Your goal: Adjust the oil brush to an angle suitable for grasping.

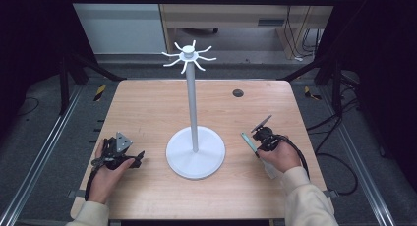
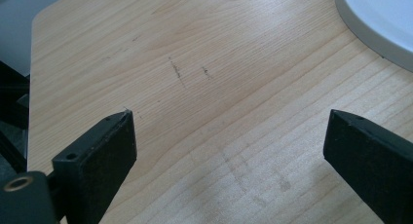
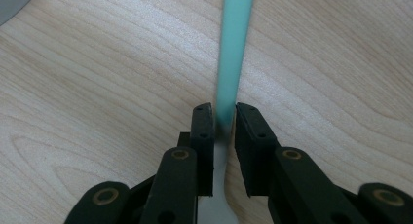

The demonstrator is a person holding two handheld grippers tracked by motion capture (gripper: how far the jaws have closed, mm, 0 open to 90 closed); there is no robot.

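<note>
The right gripper squeezes a thin, flat green plastic handle between its jaws. The left gripper is wide apart over the light wooden table, with the round white stand base just past its right jaw.

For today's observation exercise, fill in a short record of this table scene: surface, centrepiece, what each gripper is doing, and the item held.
surface: wooden table
centrepiece: white stand, round base, tall pole, hooked arms on top
left gripper: jaws wide apart, nothing between them, over bare wood
right gripper: jaws closed on a utensil
held item: utensil with pale green handle, its working end hidden
</note>
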